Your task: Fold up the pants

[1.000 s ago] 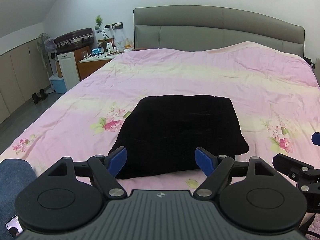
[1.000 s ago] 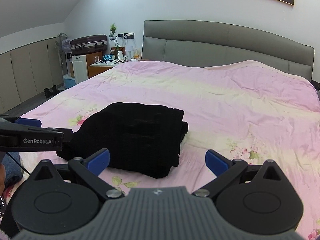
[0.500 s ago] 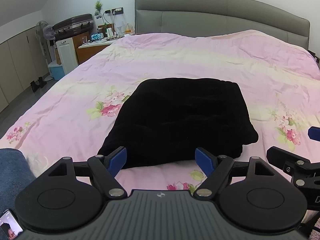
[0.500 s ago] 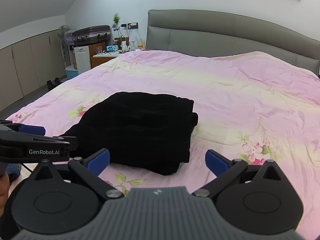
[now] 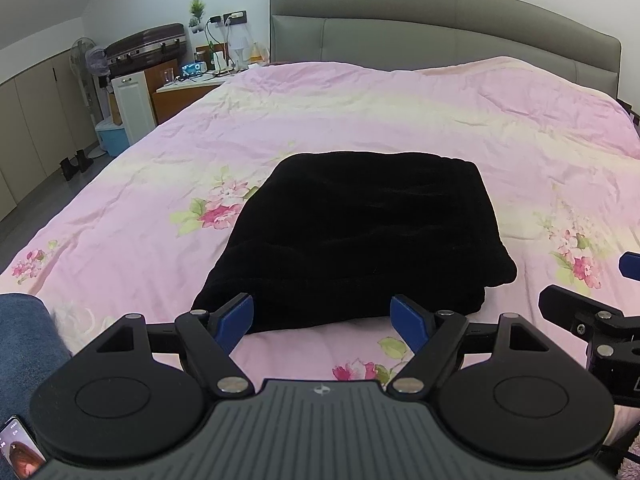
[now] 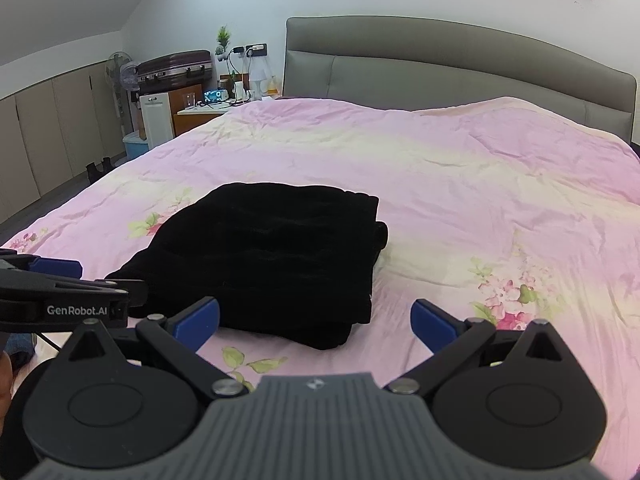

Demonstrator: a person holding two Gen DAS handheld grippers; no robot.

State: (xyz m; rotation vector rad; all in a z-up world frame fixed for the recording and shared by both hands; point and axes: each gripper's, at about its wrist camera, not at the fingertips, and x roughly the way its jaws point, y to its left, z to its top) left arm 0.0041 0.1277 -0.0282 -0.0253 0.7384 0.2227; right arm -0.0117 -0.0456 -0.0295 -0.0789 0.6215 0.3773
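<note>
The black pants [image 5: 360, 232] lie folded in a thick rectangular stack on the pink floral bedspread [image 5: 400, 120]. My left gripper [image 5: 322, 318] is open and empty, just in front of the stack's near edge. In the right wrist view the pants [image 6: 268, 256] lie ahead and to the left. My right gripper [image 6: 316, 322] is open and empty, near the stack's near right corner. The left gripper [image 6: 52, 280] shows at the left edge of the right wrist view, and the right gripper [image 5: 600, 300] at the right edge of the left wrist view.
A grey padded headboard [image 5: 440, 28] stands at the far end of the bed. A nightstand [image 5: 188, 88], a white cabinet [image 5: 132, 100], a suitcase [image 5: 148, 46] and a fan [image 5: 90, 56] stand at the far left. A leg in jeans [image 5: 24, 344] is at the near left.
Both grippers have shifted slightly over the bed near the pants' front edge. The pants have not moved and both grippers stay open.
</note>
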